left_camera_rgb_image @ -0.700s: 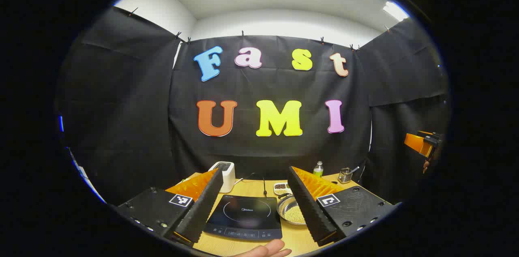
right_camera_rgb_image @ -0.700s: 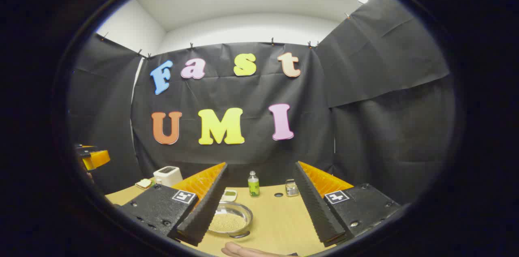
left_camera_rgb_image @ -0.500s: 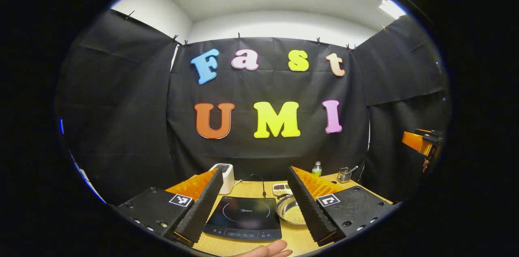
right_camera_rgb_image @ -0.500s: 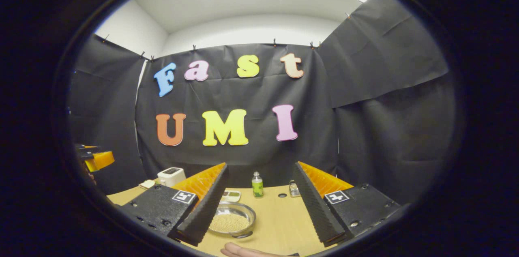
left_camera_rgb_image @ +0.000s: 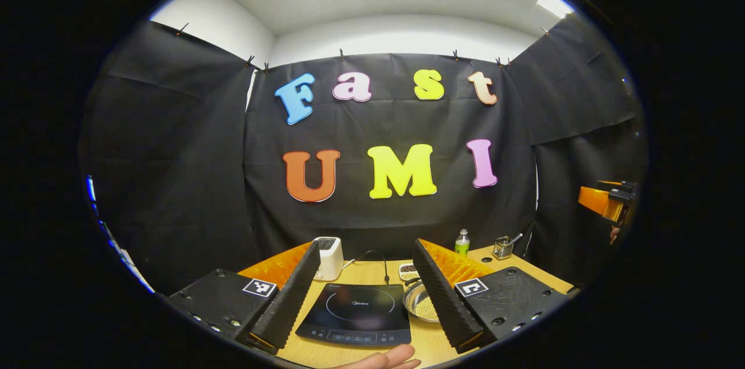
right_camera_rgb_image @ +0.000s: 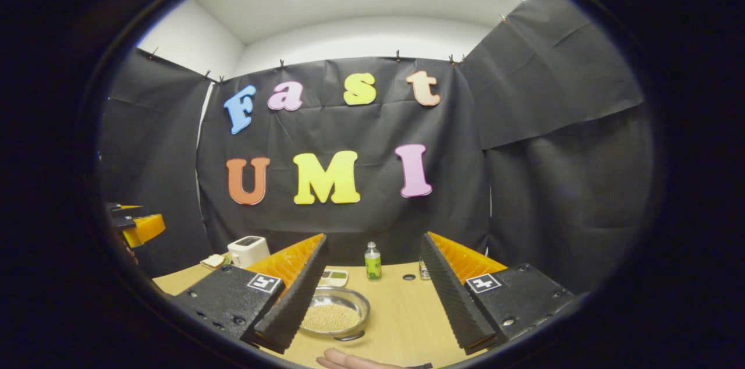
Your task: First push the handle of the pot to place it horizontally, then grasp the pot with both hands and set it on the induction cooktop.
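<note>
The left gripper (left_camera_rgb_image: 366,293) hangs above the near edge of the desk (left_camera_rgb_image: 361,271), its jaws spread wide with nothing between them. Framed in the gap between its fingers lies the cooktop (left_camera_rgb_image: 355,313), flat on the desk just ahead. The pot (left_camera_rgb_image: 424,302), a shallow metal one filled with small pale beads, sits just right of the cooktop, partly hidden behind this gripper's right finger; whether the two touch cannot be told from here. Farther ahead, near the wall, stand a toaster (left_camera_rgb_image: 329,257) on the left, a small tray (left_camera_rgb_image: 407,270) of dark bits in the middle, a green bottle (left_camera_rgb_image: 462,242) and a mesh cup (left_camera_rgb_image: 503,248) on the right. A cord (left_camera_rgb_image: 372,257) runs from the back of the cooktop. A hand (left_camera_rgb_image: 387,359) shows at the bottom edge, below the cooktop.

The right gripper (right_camera_rgb_image: 378,299) is also held over the near edge of the desk (right_camera_rgb_image: 407,311), jaws wide apart and empty. The pot (right_camera_rgb_image: 334,313) lies ahead and toward its left finger, which covers the pot's left rim; a small handle seems to jut from the near rim. Beyond it are a tray (right_camera_rgb_image: 333,277), the bottle (right_camera_rgb_image: 372,261) straight ahead, and the toaster (right_camera_rgb_image: 248,250) far off to the left. A hand (right_camera_rgb_image: 349,361) shows at the bottom edge.
</note>
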`<state>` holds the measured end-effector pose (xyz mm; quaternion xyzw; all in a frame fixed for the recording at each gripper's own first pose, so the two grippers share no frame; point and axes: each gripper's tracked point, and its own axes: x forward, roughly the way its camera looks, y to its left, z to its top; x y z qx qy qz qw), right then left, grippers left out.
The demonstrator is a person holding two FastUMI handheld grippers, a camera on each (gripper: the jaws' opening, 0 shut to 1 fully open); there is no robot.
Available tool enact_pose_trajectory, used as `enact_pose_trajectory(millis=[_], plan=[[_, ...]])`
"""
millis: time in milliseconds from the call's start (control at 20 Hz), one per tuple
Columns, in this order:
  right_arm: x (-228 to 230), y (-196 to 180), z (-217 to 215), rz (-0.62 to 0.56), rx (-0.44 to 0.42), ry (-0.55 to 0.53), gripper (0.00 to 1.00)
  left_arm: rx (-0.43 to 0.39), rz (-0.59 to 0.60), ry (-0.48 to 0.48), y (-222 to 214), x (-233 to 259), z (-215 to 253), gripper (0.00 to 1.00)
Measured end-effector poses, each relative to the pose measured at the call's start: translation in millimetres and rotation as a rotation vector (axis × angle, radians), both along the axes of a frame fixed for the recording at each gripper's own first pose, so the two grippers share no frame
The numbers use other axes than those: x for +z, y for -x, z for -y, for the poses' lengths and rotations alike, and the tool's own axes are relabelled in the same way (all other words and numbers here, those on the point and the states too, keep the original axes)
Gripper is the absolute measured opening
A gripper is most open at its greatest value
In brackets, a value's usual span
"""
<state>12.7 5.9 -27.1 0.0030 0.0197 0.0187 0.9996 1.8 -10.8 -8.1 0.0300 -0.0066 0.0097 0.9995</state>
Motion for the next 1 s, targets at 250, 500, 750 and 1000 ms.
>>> enact_pose_trajectory(millis=[250, 500, 750, 1000], plan=[[-43, -19, -18, -0.085, 0.036, 0.028, 0.99, -0.002, 0.005, 0.005, 5, 0, -1, 0.97], [-106, -37, -49, -0.216, 0.130, 0.006, 0.82, -0.010, 0.028, -0.016, 11, 1, 2, 0.97], [-179, -54, -60, -0.344, 0.151, 0.102, 0.18, -0.019, 0.015, -0.012, 10, -10, 4, 0.97], [-236, -52, -74, -0.499, 0.190, 0.029, 0.04, -0.003, 0.014, -0.017, 13, -13, -2, 0.97]])
